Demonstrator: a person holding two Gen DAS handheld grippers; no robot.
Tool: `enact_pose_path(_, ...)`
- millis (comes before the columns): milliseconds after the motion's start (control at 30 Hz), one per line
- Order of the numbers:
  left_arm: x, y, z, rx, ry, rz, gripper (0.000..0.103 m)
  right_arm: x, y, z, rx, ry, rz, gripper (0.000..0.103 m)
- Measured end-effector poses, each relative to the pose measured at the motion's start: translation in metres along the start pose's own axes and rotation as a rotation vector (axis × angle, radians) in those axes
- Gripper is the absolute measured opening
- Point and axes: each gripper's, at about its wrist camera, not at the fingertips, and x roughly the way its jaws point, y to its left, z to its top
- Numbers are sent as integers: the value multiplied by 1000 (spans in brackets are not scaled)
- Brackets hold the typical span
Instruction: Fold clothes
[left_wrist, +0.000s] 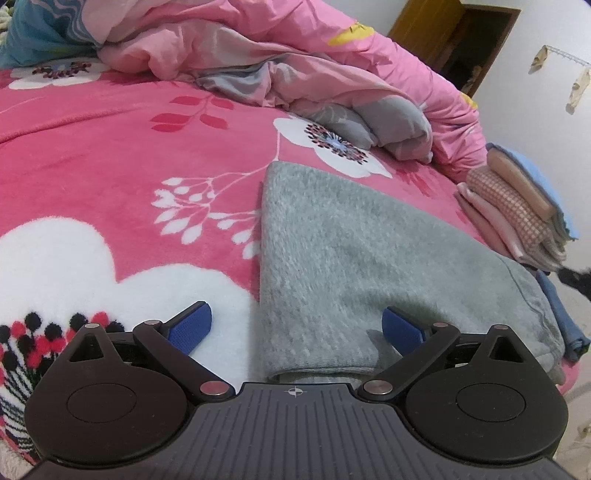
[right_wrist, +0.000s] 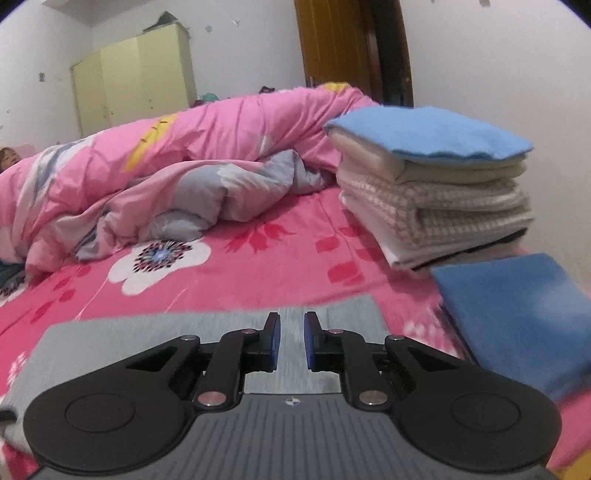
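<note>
A folded grey fleece garment (left_wrist: 351, 251) lies flat on the pink flowered bed blanket (left_wrist: 110, 147). My left gripper (left_wrist: 295, 314) hovers over its near left edge with the jaws wide open; one blue pad is above the blanket and the other above the grey cloth, holding nothing. In the right wrist view the same grey garment (right_wrist: 147, 332) lies under my right gripper (right_wrist: 291, 325). Its blue pads stand a narrow gap apart with nothing pinched between them.
A stack of folded clothes (right_wrist: 436, 192), topped by a blue cloth, sits at the bed's right side (left_wrist: 517, 206). A separate folded blue cloth (right_wrist: 517, 314) lies beside it. A rumpled pink quilt (right_wrist: 147, 166) fills the far side. Beyond are a wardrobe (right_wrist: 136, 74) and a wooden door (right_wrist: 351, 48).
</note>
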Motion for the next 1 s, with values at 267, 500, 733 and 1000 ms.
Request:
enact_pose_path(267, 0, 2, -3, 18, -10, -14, 99, 77, -27, -5, 66, 135, -122, 11)
enact_pose_path(500, -1, 5, -4, 8, -18, -28, 99, 22, 51, 13, -27, 36, 143, 14)
enact_pose_path(733, -6, 9, -5, -14, -23, -44, 97, 39, 174, -3, -111, 145, 491, 13)
enact_pose_path(1000, -16, 20, -12, -50, -47, -67, 79, 93, 287, -48, -316, 314, 590, 13)
